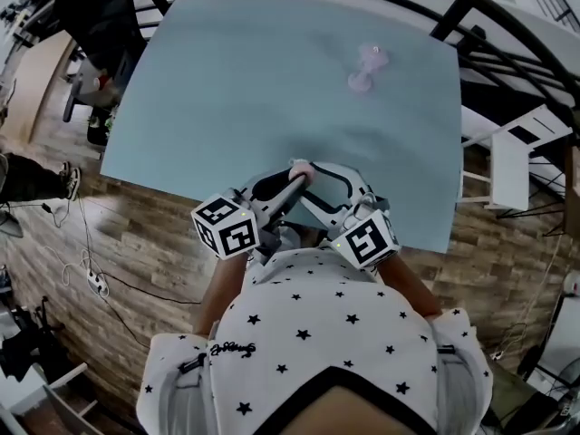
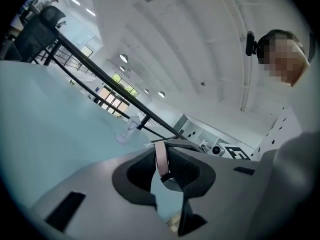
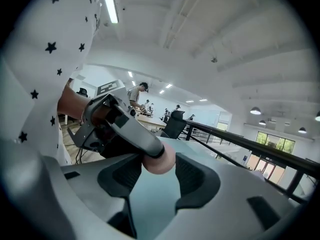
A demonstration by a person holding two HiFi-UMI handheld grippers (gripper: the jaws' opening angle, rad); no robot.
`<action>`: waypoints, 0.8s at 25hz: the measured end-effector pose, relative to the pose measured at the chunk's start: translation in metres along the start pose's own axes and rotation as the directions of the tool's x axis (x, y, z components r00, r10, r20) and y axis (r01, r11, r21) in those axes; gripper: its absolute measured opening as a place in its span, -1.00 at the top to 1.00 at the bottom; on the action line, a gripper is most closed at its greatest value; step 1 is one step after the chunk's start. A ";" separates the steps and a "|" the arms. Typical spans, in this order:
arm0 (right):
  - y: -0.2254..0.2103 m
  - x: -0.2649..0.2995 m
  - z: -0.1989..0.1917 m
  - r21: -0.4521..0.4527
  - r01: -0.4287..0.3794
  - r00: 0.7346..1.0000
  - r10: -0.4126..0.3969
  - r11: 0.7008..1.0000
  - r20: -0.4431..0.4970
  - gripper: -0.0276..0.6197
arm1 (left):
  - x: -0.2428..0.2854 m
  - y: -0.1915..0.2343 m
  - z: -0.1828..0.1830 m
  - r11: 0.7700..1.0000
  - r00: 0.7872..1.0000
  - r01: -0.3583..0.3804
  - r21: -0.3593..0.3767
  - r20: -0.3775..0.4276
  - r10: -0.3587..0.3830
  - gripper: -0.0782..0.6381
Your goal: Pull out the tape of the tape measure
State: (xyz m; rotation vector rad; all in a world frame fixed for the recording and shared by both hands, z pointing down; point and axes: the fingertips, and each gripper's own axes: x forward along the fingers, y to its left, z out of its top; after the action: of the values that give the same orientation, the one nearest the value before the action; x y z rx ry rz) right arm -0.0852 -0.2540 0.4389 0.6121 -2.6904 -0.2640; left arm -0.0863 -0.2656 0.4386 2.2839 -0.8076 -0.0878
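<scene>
A small round pink tape measure (image 1: pixel 302 169) hangs in the air over the near edge of the blue-covered table (image 1: pixel 254 89), close to my chest. My right gripper (image 3: pixel 160 173) is shut on it, jaws wide across its round body (image 3: pixel 160 163). From the left, my left gripper (image 1: pixel 294 183) comes in with its fingertips (image 3: pixel 150 148) at the tape measure's upper left side. In the left gripper view the tape measure (image 2: pixel 161 159) shows edge-on, and the left gripper (image 2: pixel 161 168) has a pad against each of its sides. No pulled-out tape is in view.
A pale pink object (image 1: pixel 367 69) lies far out on the table (image 2: pixel 45 134). A black office chair (image 1: pixel 100 25) stands at the back left and a white stool (image 1: pixel 512 157) to the right. Cables and a power strip (image 1: pixel 93 281) lie on the wooden floor.
</scene>
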 end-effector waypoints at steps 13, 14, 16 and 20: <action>-0.008 -0.026 -0.013 0.233 -0.084 0.991 0.058 0.969 0.117 0.34 | -0.001 -0.006 -0.008 0.983 0.984 0.080 0.165 -0.172 -0.051 0.54; -0.007 -0.029 -0.013 0.294 -0.148 0.982 0.105 0.944 0.157 0.35 | -0.002 -0.010 -0.009 0.981 0.978 0.119 0.156 -0.189 -0.088 0.54; -0.003 -0.035 -0.012 0.441 -0.308 0.942 0.205 0.843 0.267 0.35 | -0.005 -0.021 -0.010 0.971 0.960 0.201 0.129 -0.221 -0.170 0.54; 0.000 -0.047 -0.007 0.603 -0.533 0.836 0.260 0.593 0.483 0.40 | -0.012 -0.041 -0.013 0.937 0.915 0.329 0.121 -0.284 -0.285 0.54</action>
State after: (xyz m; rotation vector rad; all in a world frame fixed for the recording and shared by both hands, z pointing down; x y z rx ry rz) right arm -0.0429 -0.2338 0.4310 0.0957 -3.1337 0.9660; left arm -0.0712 -0.2280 0.4206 2.4973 -0.3223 0.1440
